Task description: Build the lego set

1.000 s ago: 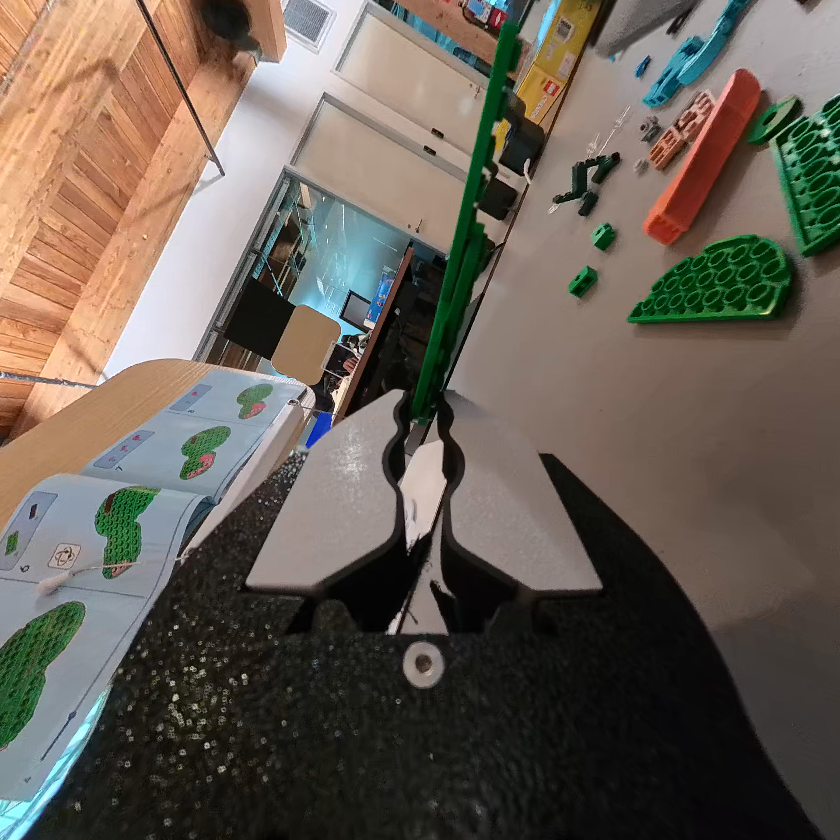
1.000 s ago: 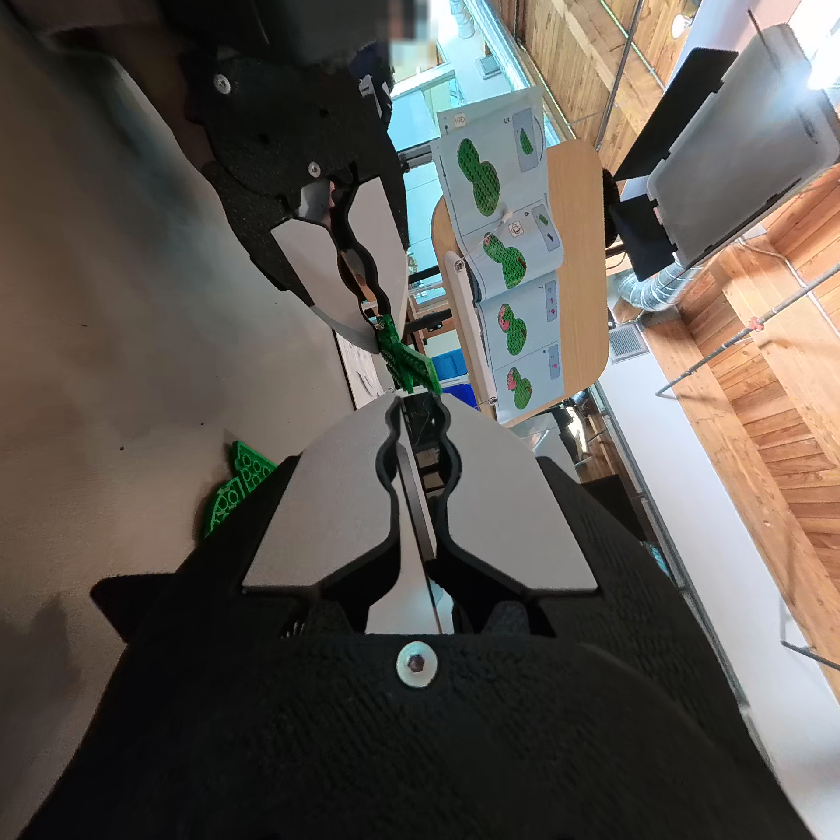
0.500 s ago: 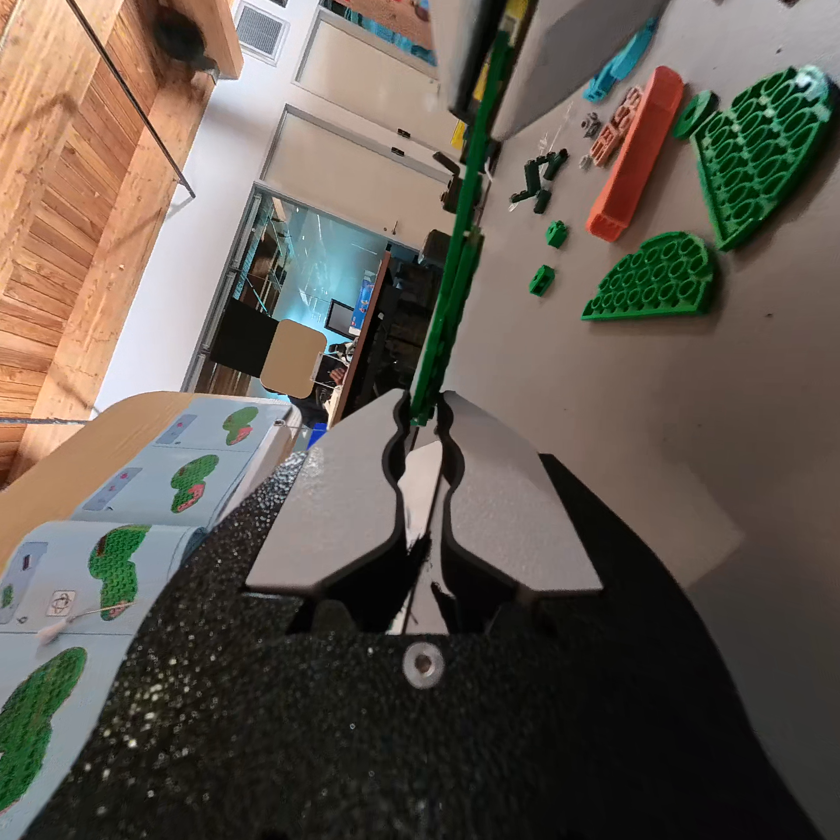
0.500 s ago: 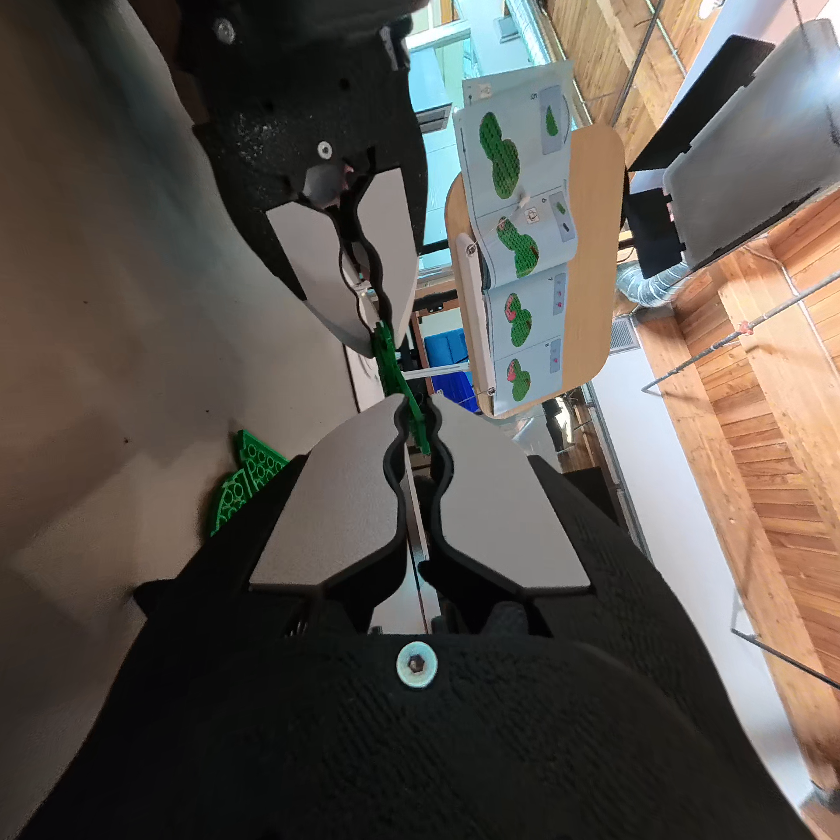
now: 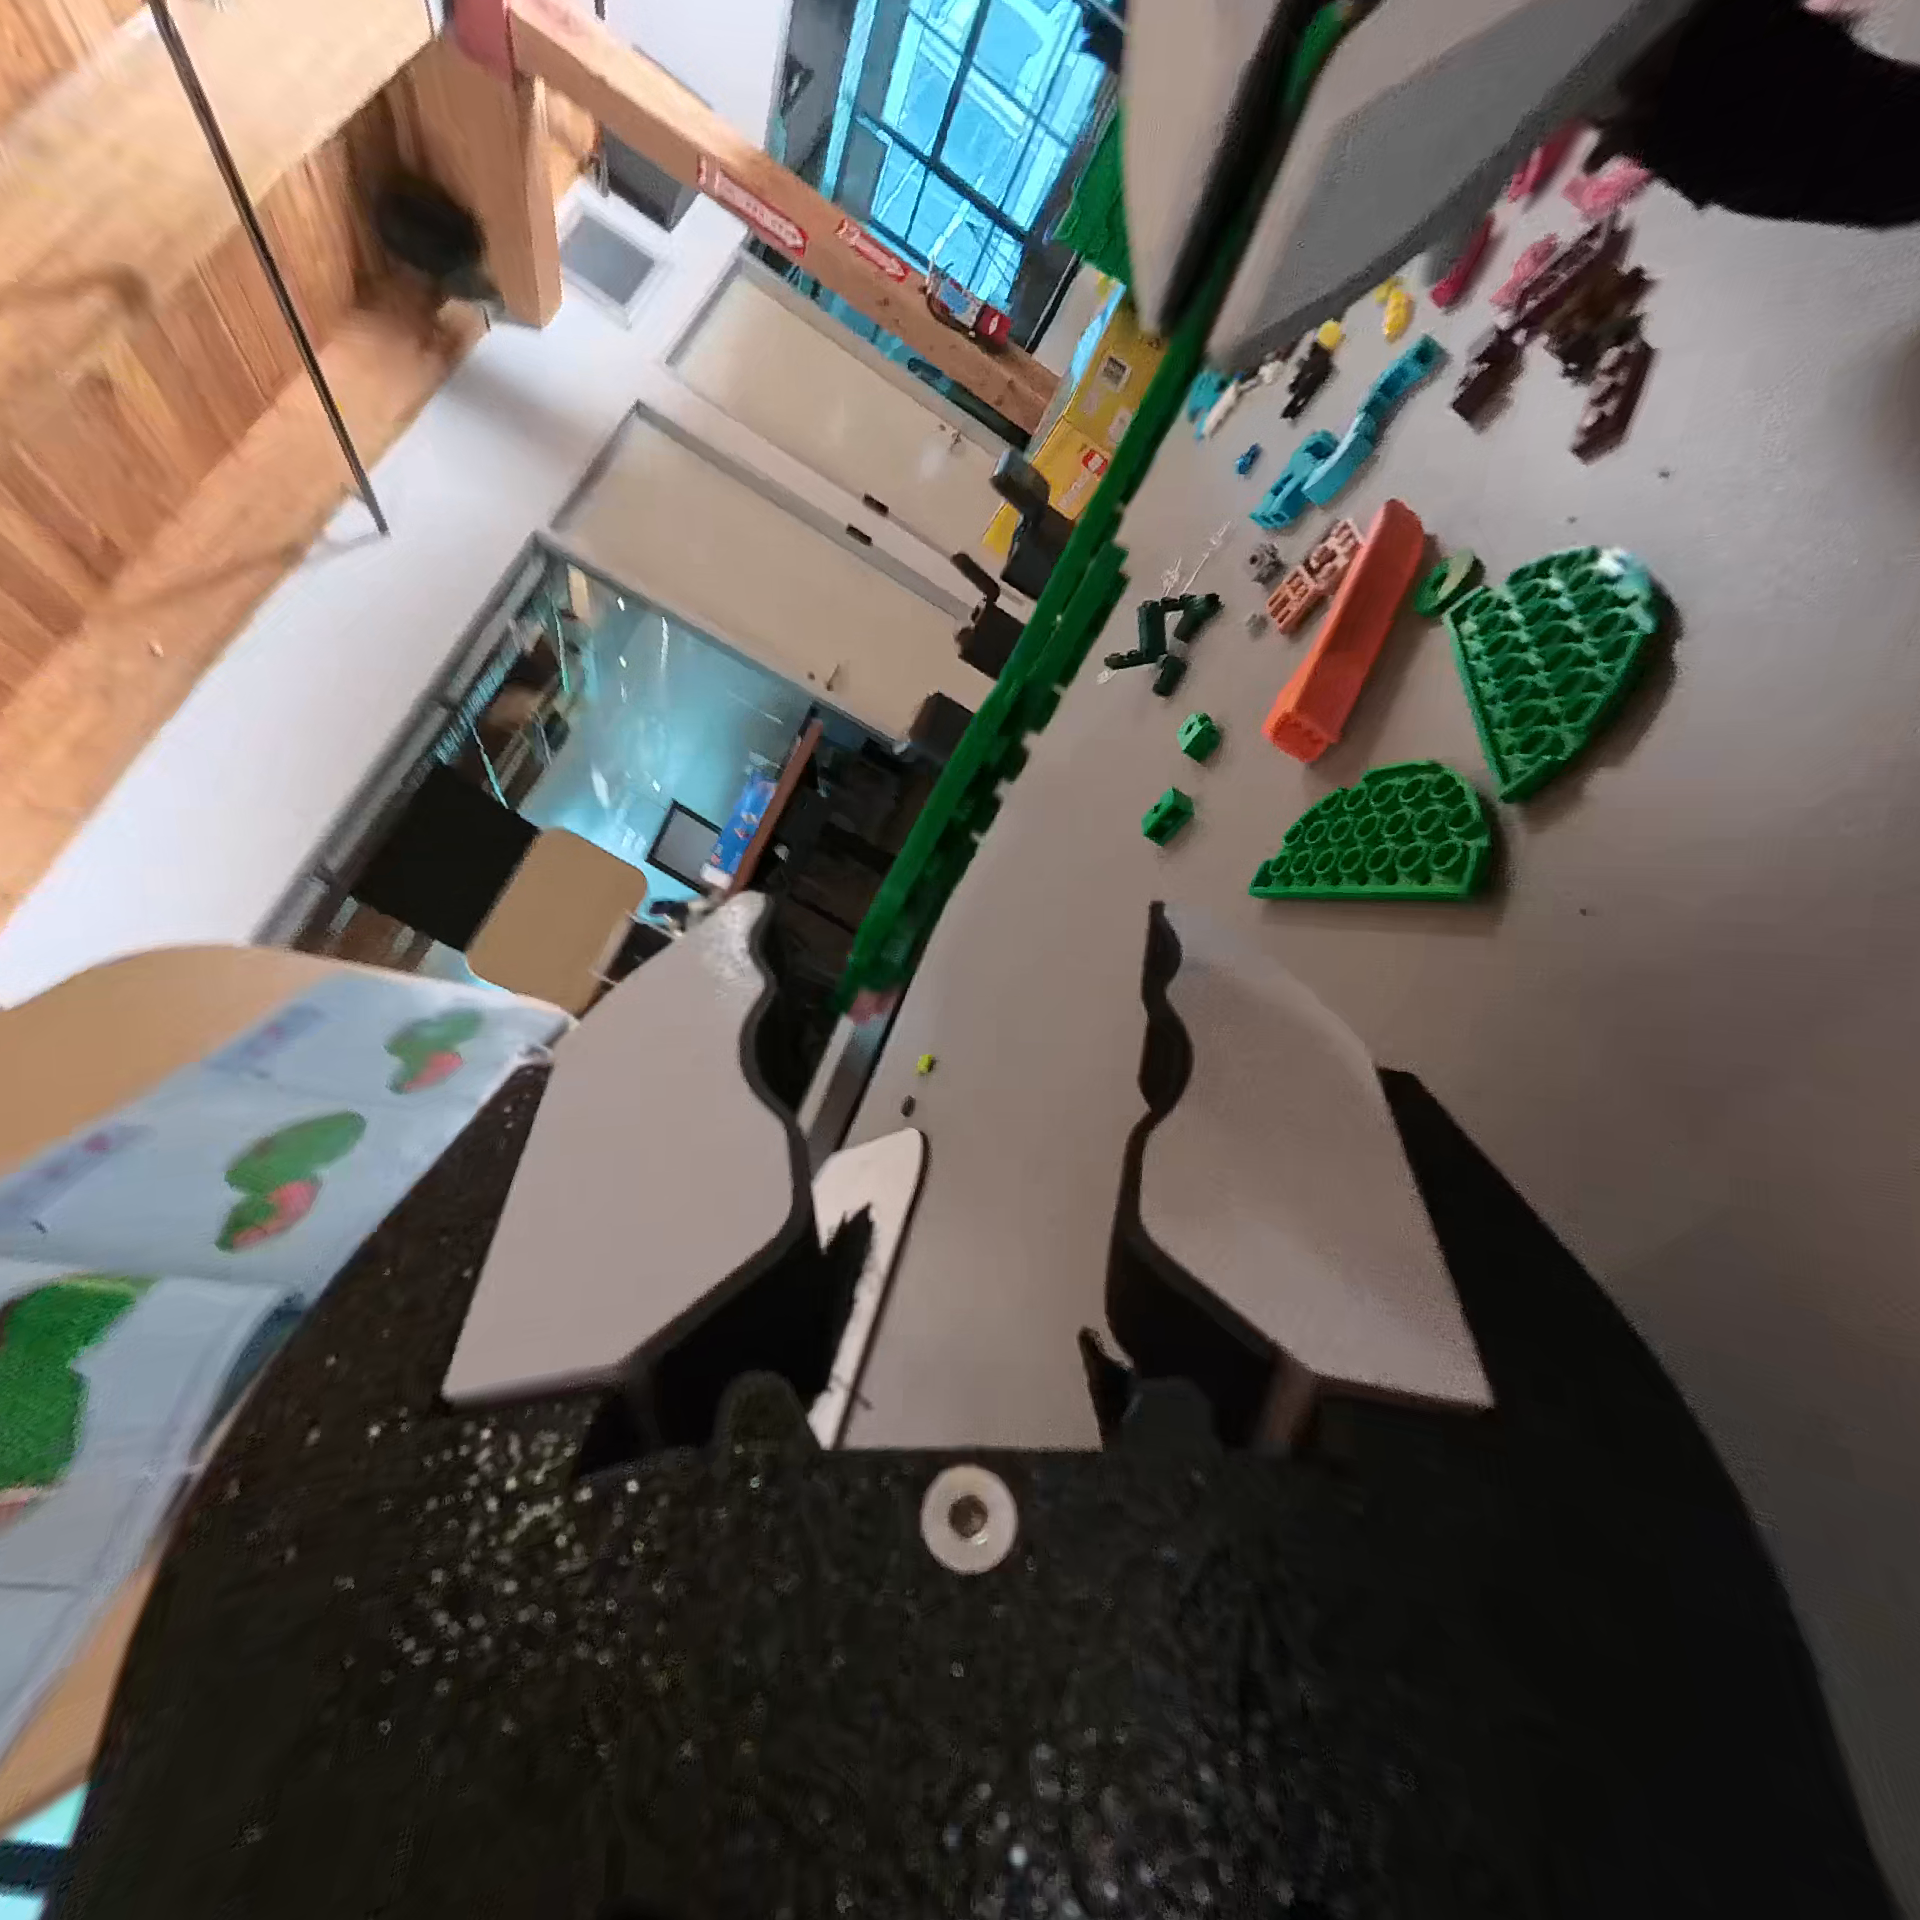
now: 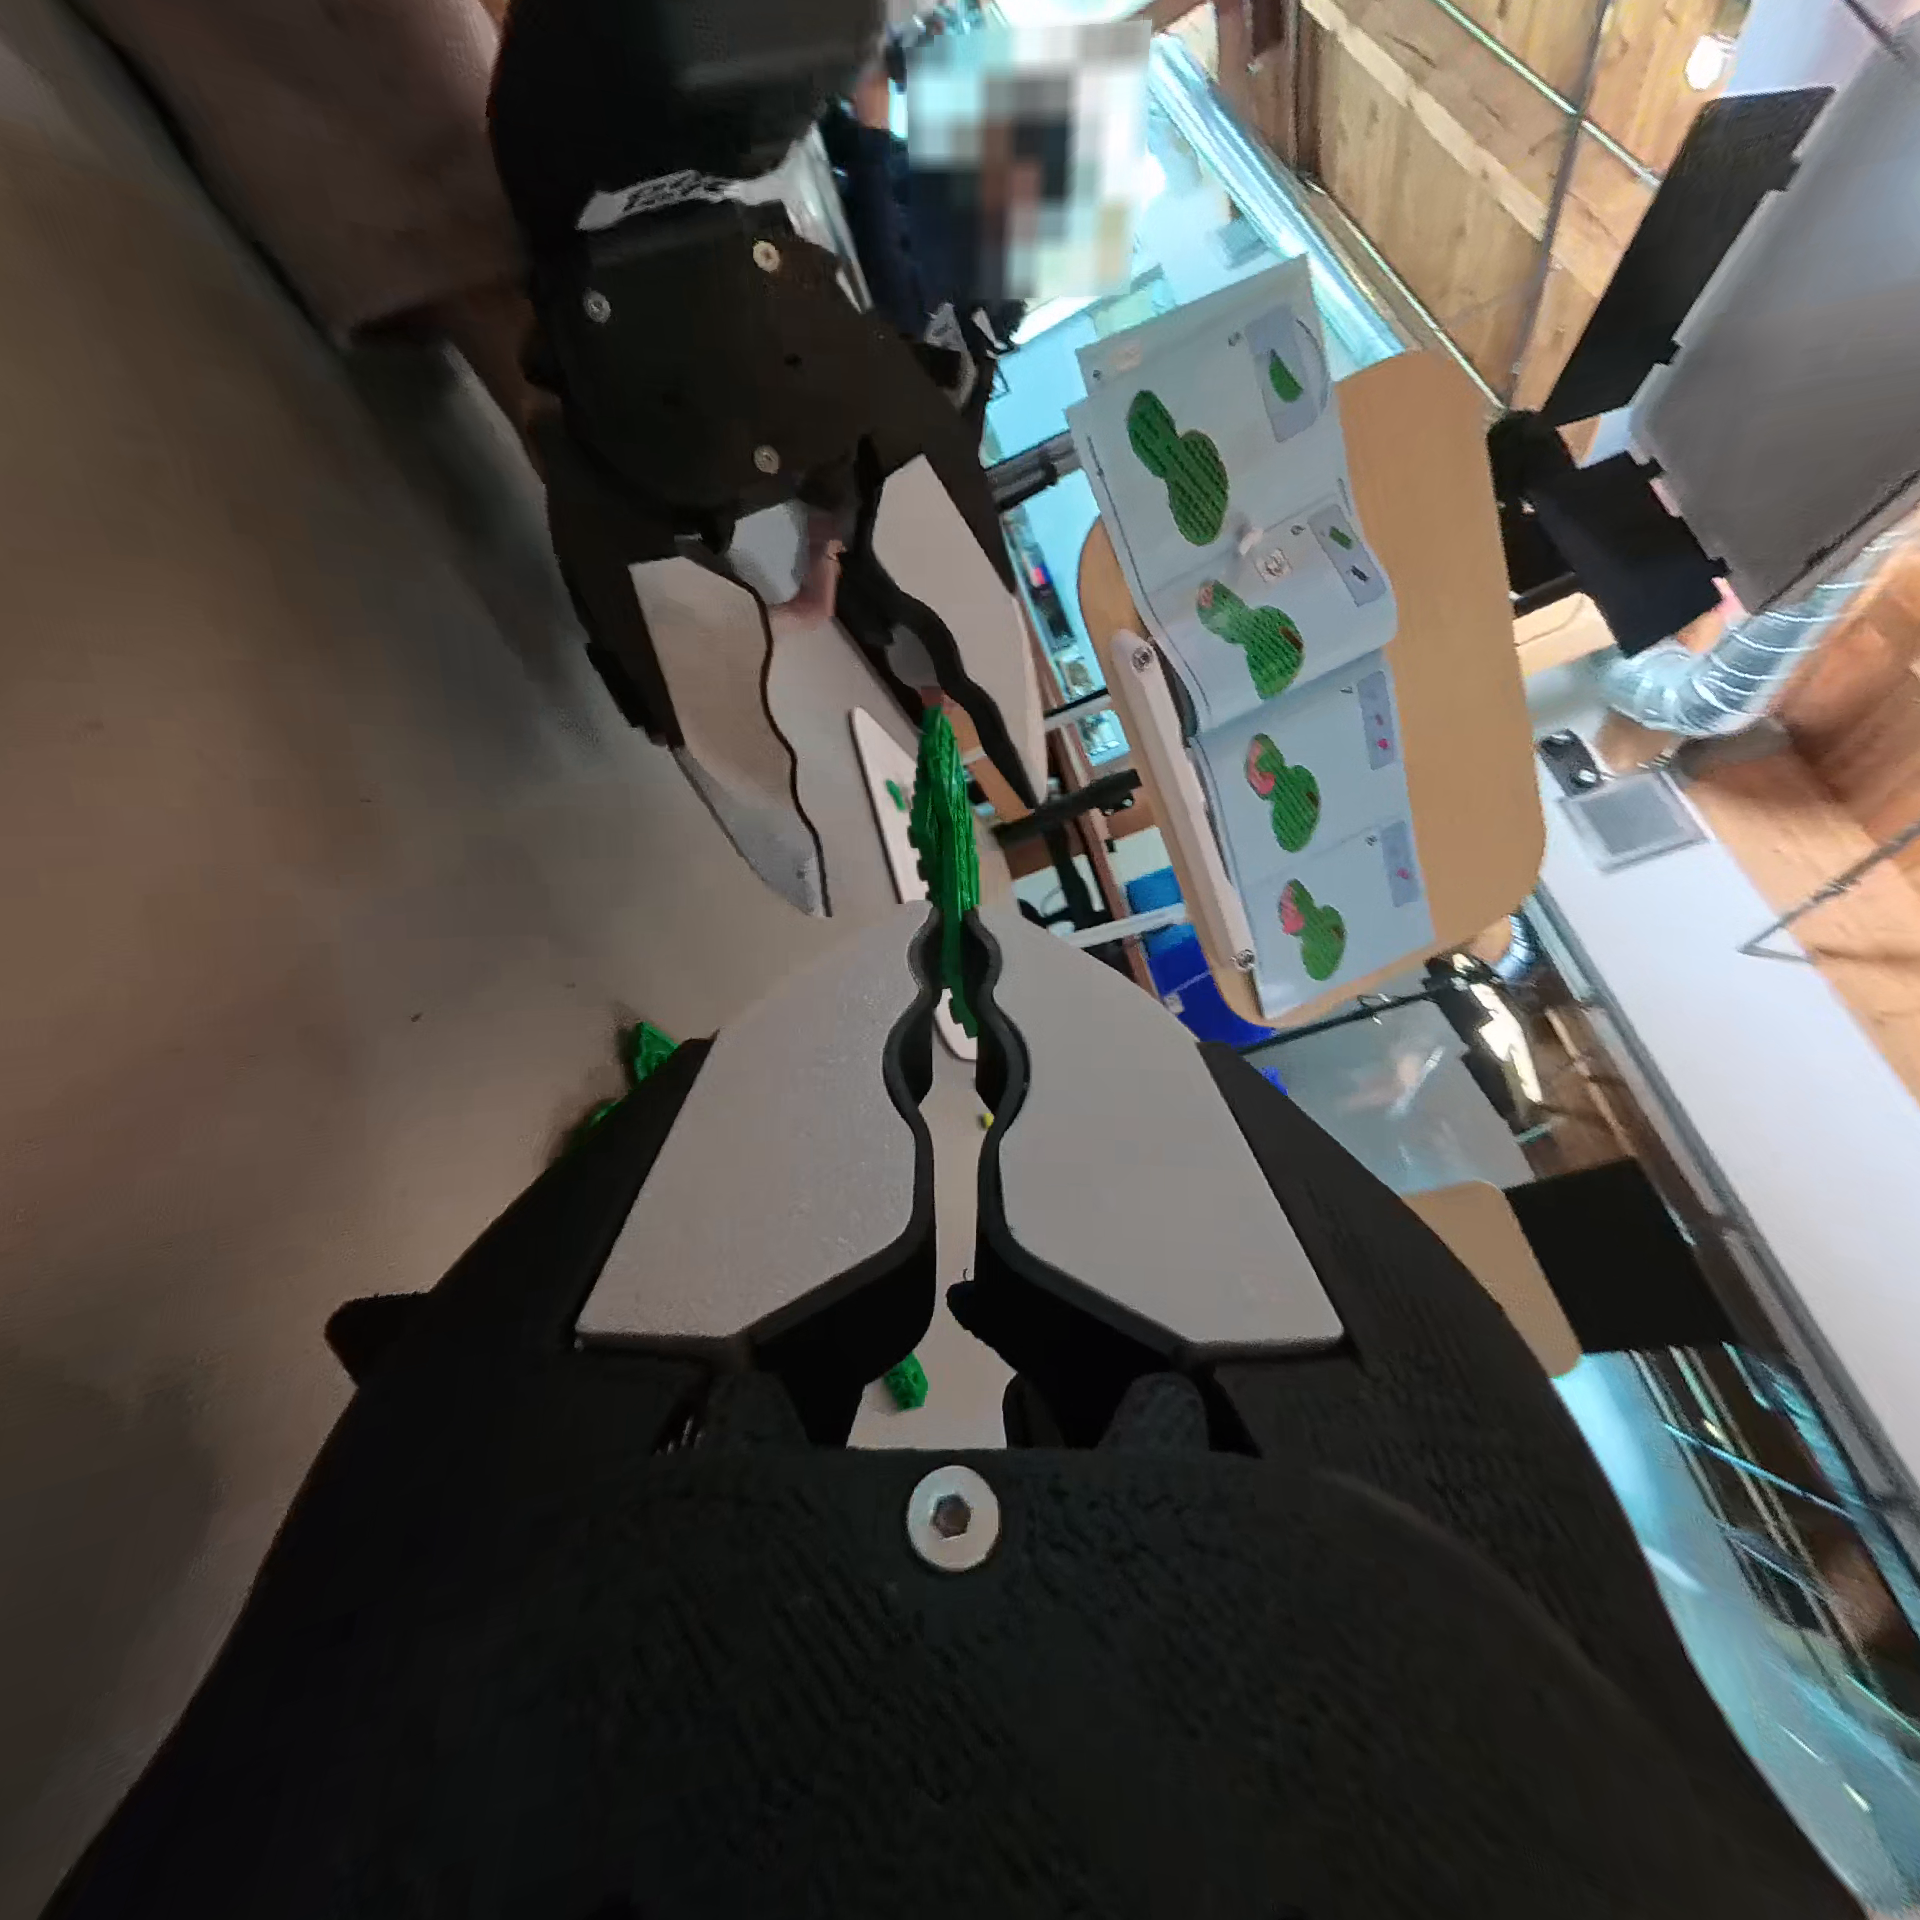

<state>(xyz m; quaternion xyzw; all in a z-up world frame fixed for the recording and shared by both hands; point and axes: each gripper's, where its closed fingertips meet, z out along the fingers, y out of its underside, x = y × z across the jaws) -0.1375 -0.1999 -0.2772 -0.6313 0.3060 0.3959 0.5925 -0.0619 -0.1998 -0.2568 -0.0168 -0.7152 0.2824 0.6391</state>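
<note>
A green plate assembly (image 5: 1023, 686) shows edge-on in the left wrist view, above the grey table (image 5: 1558, 1039). My right gripper (image 6: 954, 925) is shut on one end of this plate (image 6: 948, 883) and holds it up. In the left wrist view the right gripper (image 5: 1195, 332) shows at the top, clamped on the plate's far end. My left gripper (image 5: 956, 925) is open, with the plate's near end just ahead of its spread fingers and not gripped. It shows the same way in the right wrist view (image 6: 920, 847).
On the table lie a green half-round plate (image 5: 1382, 836), a green wedge plate (image 5: 1553, 665), an orange long brick (image 5: 1345, 634), small green bricks (image 5: 1169, 810), teal pieces (image 5: 1340, 447) and dark red pieces (image 5: 1558, 312). An open instruction booklet (image 6: 1278, 727) stands on a wooden stand.
My left gripper has opened and let go of the green plate. My right gripper has closed on the plate's other end and now holds it alone.
</note>
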